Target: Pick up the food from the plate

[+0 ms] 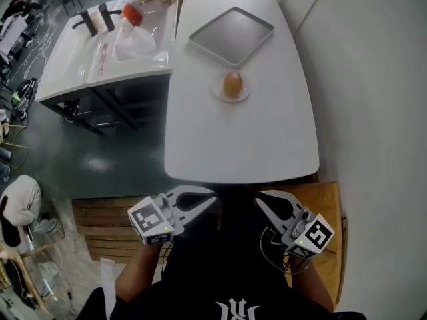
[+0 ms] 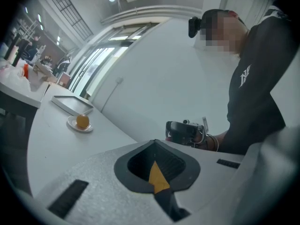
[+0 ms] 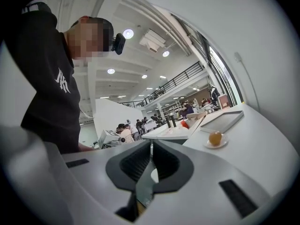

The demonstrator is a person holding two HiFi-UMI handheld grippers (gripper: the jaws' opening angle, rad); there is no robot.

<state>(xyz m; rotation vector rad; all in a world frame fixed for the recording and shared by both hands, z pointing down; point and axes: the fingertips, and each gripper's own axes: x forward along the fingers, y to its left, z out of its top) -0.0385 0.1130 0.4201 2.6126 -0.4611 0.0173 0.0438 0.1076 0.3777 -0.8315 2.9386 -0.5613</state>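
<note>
- The left gripper and right gripper are hovering near the person's body, fingers pressing together, gripping nothing.
- The food is sitting on its plate on the table, just beside the tray.

- Head view: taken from high above and aimed steeply down; the plate lies well ahead.
- Left gripper view: set low, well apart from the plate, which is seen small at left.
- Right gripper view: likewise low and distant; the plate is seen at right.
- The plate is shared by all three.
</note>
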